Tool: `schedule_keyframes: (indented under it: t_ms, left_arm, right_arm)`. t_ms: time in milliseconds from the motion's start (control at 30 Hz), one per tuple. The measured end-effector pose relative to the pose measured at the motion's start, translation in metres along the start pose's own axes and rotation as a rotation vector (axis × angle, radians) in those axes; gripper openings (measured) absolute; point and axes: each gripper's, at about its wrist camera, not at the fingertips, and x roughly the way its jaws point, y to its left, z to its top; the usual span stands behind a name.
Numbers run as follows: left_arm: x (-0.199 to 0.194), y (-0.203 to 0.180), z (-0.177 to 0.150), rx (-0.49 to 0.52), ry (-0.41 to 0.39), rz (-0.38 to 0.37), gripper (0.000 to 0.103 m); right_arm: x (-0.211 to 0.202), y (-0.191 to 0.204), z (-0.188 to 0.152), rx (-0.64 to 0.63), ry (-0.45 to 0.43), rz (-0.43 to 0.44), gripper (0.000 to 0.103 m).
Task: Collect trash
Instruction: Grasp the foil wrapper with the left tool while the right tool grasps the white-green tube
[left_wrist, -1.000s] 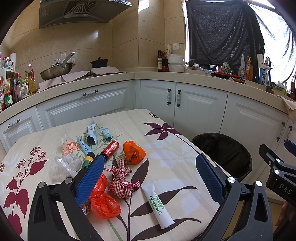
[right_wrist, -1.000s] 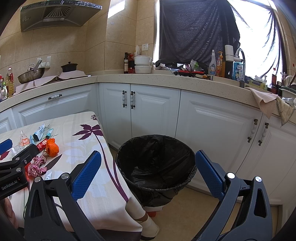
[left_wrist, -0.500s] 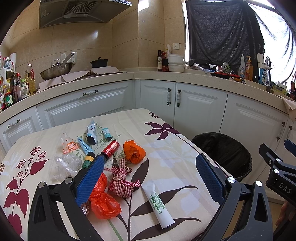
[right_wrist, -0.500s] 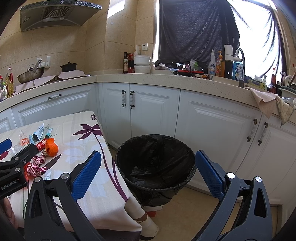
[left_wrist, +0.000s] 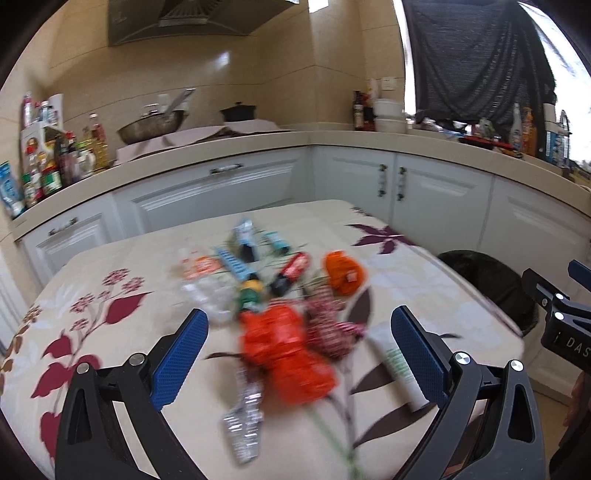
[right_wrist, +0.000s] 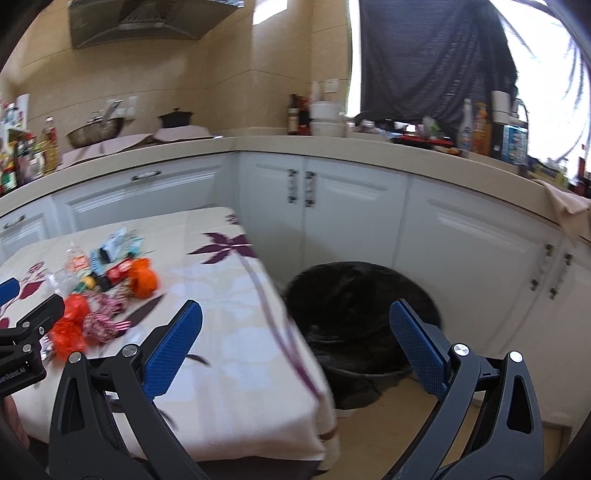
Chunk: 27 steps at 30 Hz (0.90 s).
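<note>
A pile of trash lies on the flowered table (left_wrist: 110, 258): a crumpled orange-red bag (left_wrist: 284, 350), a red-checked ribbon (left_wrist: 328, 328), a silver wrapper (left_wrist: 242, 424), a white tube (left_wrist: 400, 373), an orange wad (left_wrist: 343, 273) and small tubes and bottles behind. My left gripper (left_wrist: 299, 354) is open, its blue pads astride the orange-red bag and above it. My right gripper (right_wrist: 295, 347) is open over the table's right edge, with the black-lined bin (right_wrist: 362, 306) on the floor between its pads. Both views are motion-blurred.
White kitchen cabinets (right_wrist: 354, 206) and a beige counter (left_wrist: 332, 138) wrap around behind the table and bin. Bottles (left_wrist: 44, 162) crowd the counter's left end, a wok and a pot stand farther back. The right gripper's body (left_wrist: 565, 325) shows at the left view's right edge.
Both grippers have swung left and tilted, blurring the views. The left one now frames the orange-red bag centrally; the right one shows more of the table. Neither took hold of anything.
</note>
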Motion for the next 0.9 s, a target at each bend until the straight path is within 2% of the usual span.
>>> schedule_keyframes:
  t_ms: [133, 300, 400, 567, 767, 833, 867, 900]
  left_arm:
    - [-0.004, 0.023, -0.011, -0.022, 0.02, 0.05, 0.097]
    - [-0.004, 0.046, -0.03, -0.051, 0.083, 0.086, 0.097]
    - [-0.001, 0.053, -0.041, -0.066, 0.122, 0.082, 0.097]
    - [-0.002, 0.058, -0.05, -0.08, 0.14, 0.072, 0.096]
    - [0.003, 0.056, -0.052, -0.068, 0.127, 0.064, 0.095]
    - [0.006, 0.053, -0.053, -0.055, 0.125, 0.064, 0.088]
    - [0.007, 0.051, -0.053, -0.049, 0.126, 0.061, 0.071]
    - [0.009, 0.049, -0.053, -0.036, 0.134, 0.061, 0.066]
  right_arm:
    - [0.007, 0.03, -0.003, -0.053, 0.024, 0.1, 0.099]
    - [0.014, 0.063, -0.013, -0.098, 0.065, 0.206, 0.099]
    - [0.016, 0.077, -0.02, -0.118, 0.074, 0.233, 0.098]
    - [0.024, 0.088, -0.029, -0.143, 0.12, 0.264, 0.082]
    - [0.028, 0.088, -0.034, -0.145, 0.138, 0.272, 0.078]
    - [0.03, 0.088, -0.037, -0.147, 0.148, 0.277, 0.075]
    - [0.032, 0.089, -0.038, -0.148, 0.152, 0.279, 0.073]
    - [0.032, 0.089, -0.039, -0.148, 0.155, 0.281, 0.073]
